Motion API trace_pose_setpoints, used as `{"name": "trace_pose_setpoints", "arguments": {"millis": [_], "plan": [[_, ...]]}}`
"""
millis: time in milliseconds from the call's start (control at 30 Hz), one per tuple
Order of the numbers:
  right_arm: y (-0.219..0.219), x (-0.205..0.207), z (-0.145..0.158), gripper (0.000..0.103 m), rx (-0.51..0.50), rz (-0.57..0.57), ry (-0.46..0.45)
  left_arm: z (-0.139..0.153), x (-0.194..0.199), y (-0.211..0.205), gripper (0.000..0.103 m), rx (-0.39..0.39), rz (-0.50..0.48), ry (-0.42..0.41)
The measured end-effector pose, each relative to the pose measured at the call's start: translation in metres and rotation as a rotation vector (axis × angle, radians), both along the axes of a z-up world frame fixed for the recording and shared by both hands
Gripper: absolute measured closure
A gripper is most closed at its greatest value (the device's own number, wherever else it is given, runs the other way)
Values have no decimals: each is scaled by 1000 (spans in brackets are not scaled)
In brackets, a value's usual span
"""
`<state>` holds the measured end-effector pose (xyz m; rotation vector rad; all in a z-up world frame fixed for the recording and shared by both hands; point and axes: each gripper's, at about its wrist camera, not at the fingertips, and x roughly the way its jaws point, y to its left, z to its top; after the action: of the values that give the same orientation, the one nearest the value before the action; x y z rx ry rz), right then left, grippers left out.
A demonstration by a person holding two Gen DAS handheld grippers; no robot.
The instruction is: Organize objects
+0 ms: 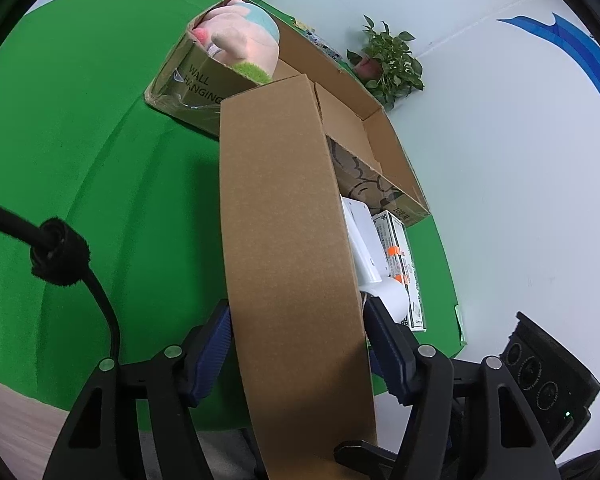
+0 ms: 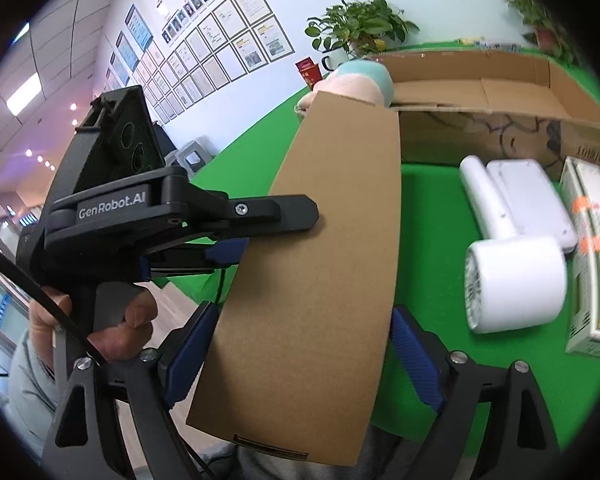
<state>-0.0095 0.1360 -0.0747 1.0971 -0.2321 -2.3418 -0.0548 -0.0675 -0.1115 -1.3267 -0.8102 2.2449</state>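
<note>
A long plain brown cardboard box (image 1: 288, 248) is held in the air over the green table (image 1: 80, 120). My left gripper (image 1: 296, 344) is shut on the cardboard box across its width. My right gripper (image 2: 300, 344) is shut on the same cardboard box (image 2: 320, 260) at its other end. The left gripper's body (image 2: 168, 208) shows in the right wrist view, clamped on the box's left side. Behind stands a large open carton (image 1: 340, 92) with a pink plush toy (image 1: 244, 40) in it; the carton (image 2: 500, 96) and the toy (image 2: 356, 76) also show in the right wrist view.
On the table to the right lie a white hair dryer (image 2: 512, 276), a flat white case (image 2: 532, 196) and a white printed box (image 2: 592, 256). Potted plants (image 1: 388, 60) stand by the wall. A red packet (image 2: 309, 71) and a mug sit at the far edge.
</note>
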Motion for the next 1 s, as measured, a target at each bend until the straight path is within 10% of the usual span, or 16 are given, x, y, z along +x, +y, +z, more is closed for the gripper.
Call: {"name": "trace_pose_setpoints", "arguments": {"millis": [1000], "plan": [[25, -6, 7, 16, -50, -33, -10, 36, 13, 34, 62, -86, -62, 16]]}}
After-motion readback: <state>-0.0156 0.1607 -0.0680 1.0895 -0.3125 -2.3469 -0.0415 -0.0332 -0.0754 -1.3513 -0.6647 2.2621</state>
